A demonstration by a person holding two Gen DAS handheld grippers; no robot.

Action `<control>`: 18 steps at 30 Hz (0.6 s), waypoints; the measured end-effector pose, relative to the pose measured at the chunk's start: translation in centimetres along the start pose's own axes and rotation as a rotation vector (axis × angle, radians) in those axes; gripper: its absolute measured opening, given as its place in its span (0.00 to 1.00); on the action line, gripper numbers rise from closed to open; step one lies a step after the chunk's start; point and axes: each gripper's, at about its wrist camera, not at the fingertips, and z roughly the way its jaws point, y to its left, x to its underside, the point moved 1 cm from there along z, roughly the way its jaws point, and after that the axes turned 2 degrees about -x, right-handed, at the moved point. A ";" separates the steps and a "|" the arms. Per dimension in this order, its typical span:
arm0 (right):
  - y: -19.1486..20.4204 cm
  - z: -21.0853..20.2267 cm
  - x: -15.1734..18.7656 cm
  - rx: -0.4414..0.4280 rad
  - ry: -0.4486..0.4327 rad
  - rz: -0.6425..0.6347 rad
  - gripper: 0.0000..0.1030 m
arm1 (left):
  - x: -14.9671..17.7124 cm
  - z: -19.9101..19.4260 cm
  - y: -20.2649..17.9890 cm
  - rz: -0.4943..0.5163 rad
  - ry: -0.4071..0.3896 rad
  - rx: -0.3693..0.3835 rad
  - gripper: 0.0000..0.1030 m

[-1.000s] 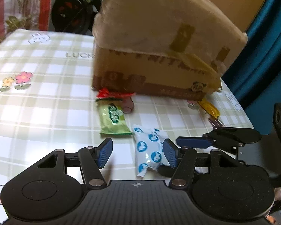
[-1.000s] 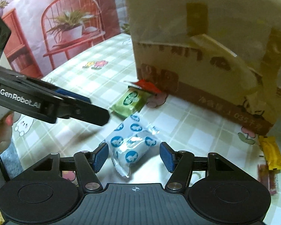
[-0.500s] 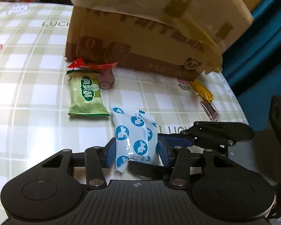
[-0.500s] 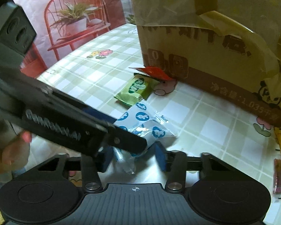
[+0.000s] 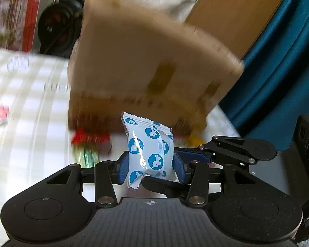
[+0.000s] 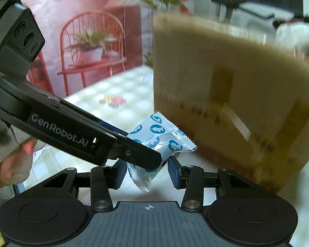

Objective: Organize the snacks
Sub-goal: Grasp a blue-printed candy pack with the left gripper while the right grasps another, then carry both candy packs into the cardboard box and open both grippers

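Snack packet (image 5: 149,154) clamped by left gripper (image 5: 150,169) and right gripper (image 6: 147,169).

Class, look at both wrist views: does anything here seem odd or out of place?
Yes: both grippers, left and right, clamp the same blue-and-white snack packet, held off the table. One gripper would normally do.
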 end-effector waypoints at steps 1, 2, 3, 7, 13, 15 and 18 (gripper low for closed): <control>-0.1 -0.6 -0.7 0.005 -0.021 -0.010 0.39 | -0.6 -0.4 -0.5 0.011 -0.020 0.000 0.46; -0.2 -1.1 -1.5 0.010 -0.042 -0.018 0.39 | -1.3 -0.9 -0.9 0.022 -0.044 0.000 0.46; -0.3 -1.7 -2.3 0.015 -0.065 -0.026 0.39 | -2.0 -1.4 -1.4 0.032 -0.067 0.001 0.46; -0.9 -3.5 -5.4 0.049 -0.135 -0.080 0.39 | -4.9 -3.1 -2.8 0.075 -0.142 0.003 0.46; -3.6 -4.4 -10.2 0.087 -0.216 -0.134 0.39 | -9.7 -3.3 -4.0 0.117 -0.223 -0.007 0.47; -4.8 -3.9 -11.6 0.092 -0.228 -0.142 0.39 | -11.3 -2.7 -4.2 0.113 -0.232 -0.011 0.47; -6.3 -2.0 -13.4 0.100 -0.226 -0.151 0.39 | -13.3 -1.8 -3.5 0.110 -0.232 -0.031 0.47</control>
